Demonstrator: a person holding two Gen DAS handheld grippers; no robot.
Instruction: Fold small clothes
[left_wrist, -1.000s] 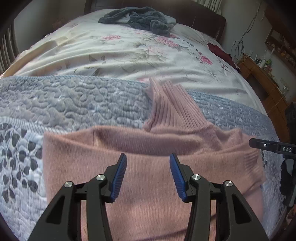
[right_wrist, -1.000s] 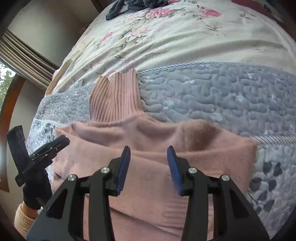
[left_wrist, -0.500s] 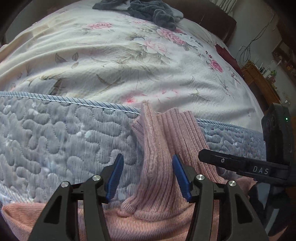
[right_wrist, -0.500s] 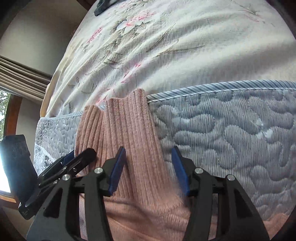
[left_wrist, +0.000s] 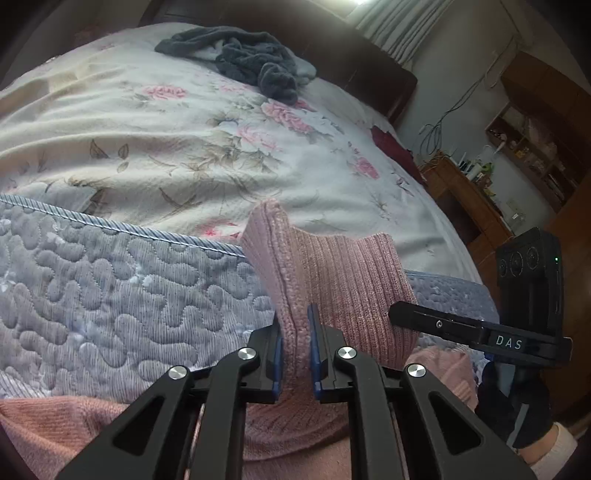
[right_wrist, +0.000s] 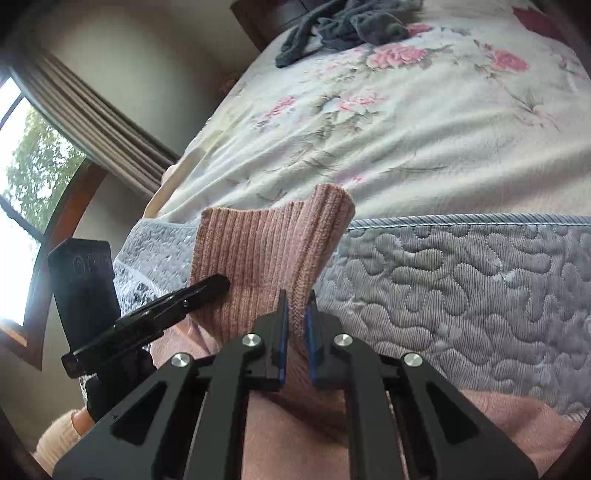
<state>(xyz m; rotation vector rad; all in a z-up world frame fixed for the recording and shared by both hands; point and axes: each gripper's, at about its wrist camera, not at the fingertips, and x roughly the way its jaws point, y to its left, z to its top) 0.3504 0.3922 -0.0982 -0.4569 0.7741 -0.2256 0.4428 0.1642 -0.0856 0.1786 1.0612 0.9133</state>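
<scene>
Closed since half a second ago: both grippers, earlier apart.
Left wrist view: left gripper (left_wrist: 295, 345) clamped on left edge of ribbed collar (left_wrist: 332, 280) of pink sweater (left_wrist: 55, 424), lying on bed (left_wrist: 110, 295).
Right wrist view: right gripper (right_wrist: 295, 328) clamped on collar's right edge; fold-down likely next.

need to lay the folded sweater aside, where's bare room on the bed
Free: the floral sheet between the grey clothes pile and the quilt's corded edge; also the quilt left of the collar. Crowded: around the collar, where the left tool and right tool grip it.
</scene>
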